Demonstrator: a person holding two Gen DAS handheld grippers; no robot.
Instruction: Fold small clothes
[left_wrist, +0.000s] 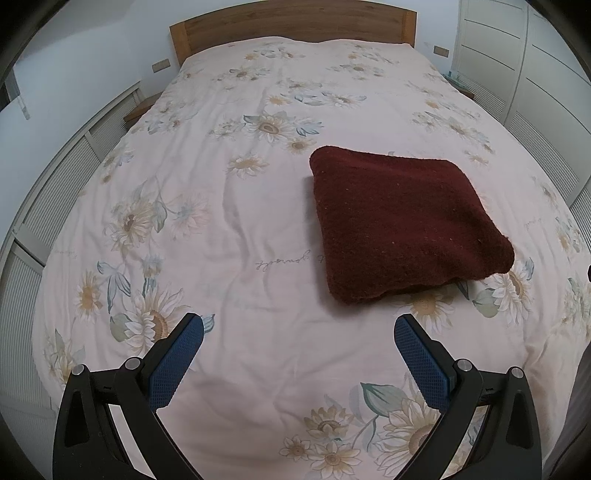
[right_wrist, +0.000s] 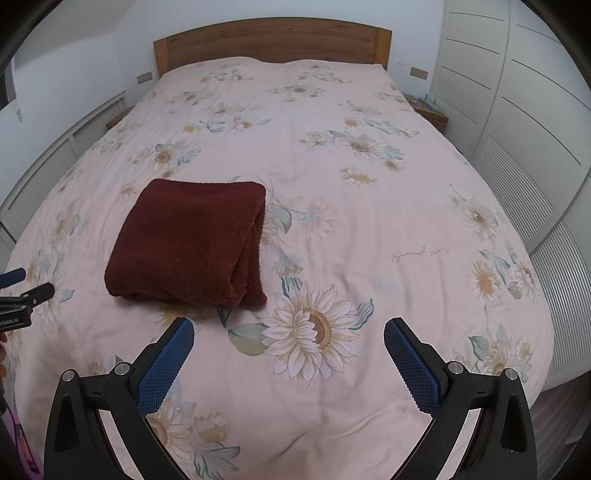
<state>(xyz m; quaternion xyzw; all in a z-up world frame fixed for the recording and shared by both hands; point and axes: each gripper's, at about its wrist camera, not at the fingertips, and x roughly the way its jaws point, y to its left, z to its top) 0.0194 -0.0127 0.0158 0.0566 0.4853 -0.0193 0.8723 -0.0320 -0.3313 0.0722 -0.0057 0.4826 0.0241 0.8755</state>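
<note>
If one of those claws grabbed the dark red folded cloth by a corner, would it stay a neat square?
Probably not. The dark red folded cloth looks soft and thick, with loose layers showing along its right edge, so it would likely droop and unfold. Its fuzzy knit should grip well, not slip.

The left hand-held gripper (left_wrist: 298, 326) is held level, pointed forward, with its jaws spread wide and nothing gripped between the blue pads (left_wrist: 177, 363). The right hand-held gripper (right_wrist: 289, 331) is likewise held with jaws wide apart and empty. The two are kept side by side, apart.
</note>
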